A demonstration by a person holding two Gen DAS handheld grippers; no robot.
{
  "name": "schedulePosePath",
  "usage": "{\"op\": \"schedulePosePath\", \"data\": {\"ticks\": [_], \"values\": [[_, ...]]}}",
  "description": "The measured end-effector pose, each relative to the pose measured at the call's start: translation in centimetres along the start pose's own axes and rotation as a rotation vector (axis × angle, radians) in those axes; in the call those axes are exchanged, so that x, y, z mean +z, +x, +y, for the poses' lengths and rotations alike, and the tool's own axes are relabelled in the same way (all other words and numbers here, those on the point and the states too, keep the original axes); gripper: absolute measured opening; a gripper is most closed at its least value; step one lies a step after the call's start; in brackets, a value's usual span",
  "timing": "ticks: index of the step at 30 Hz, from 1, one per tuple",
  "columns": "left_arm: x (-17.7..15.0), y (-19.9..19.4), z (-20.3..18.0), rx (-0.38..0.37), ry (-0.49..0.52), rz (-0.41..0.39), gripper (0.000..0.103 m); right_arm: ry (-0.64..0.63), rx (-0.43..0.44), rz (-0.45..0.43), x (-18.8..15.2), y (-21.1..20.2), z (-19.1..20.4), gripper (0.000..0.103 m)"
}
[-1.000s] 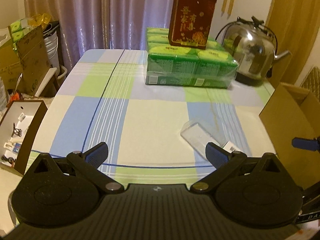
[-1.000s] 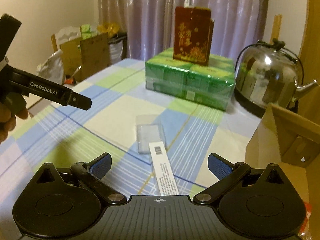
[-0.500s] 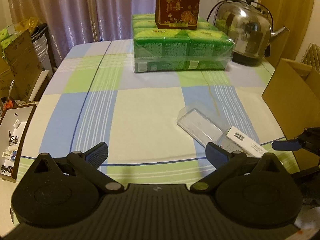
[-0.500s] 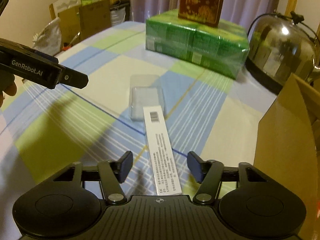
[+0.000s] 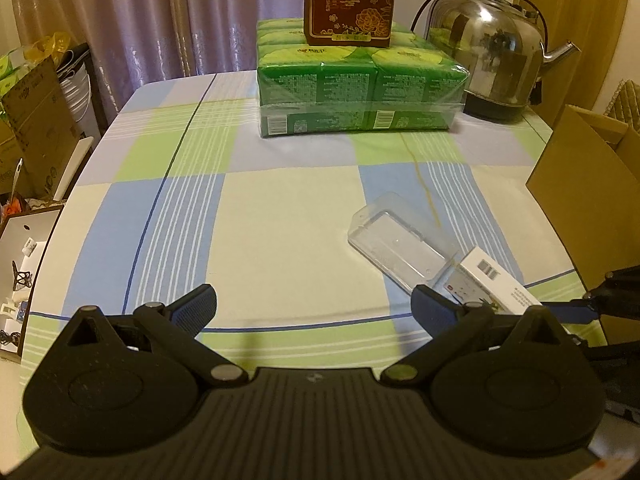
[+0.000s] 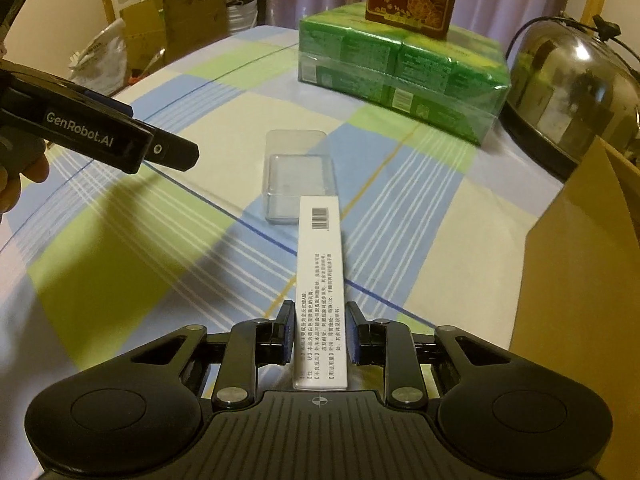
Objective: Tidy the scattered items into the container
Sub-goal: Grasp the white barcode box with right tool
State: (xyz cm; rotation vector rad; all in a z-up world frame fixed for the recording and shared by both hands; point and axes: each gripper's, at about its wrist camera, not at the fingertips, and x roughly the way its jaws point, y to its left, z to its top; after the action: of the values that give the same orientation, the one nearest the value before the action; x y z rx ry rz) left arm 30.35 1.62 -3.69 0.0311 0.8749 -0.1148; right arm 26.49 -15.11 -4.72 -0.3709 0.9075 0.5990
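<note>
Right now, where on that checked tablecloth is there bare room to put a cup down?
The widest bare patch is the cloth left of the clear plastic case and in front of the green tissue packs. The right side is crowded: the case, the white box in the right hand-held gripper, the cardboard box and the kettle.

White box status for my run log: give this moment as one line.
right gripper: shut on white box | left gripper: open, idle | clear case: on table | carton: right
</note>
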Motion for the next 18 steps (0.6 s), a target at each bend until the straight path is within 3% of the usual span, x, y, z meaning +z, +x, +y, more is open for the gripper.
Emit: {"op": "schedulePosePath", "data": {"ticks": [9,18], "values": [[-0.1,0.2,-0.3,0.001,0.003,-0.003,0.102,0.102,-0.106,-0.006,0.3,0.1,-2.1,0.022],[-0.3,0.9,0.2,0.044,0.065,-0.001,0.101,0.049,-0.134,-0.054,2.3,2.5,-2.0,0.022]]}}
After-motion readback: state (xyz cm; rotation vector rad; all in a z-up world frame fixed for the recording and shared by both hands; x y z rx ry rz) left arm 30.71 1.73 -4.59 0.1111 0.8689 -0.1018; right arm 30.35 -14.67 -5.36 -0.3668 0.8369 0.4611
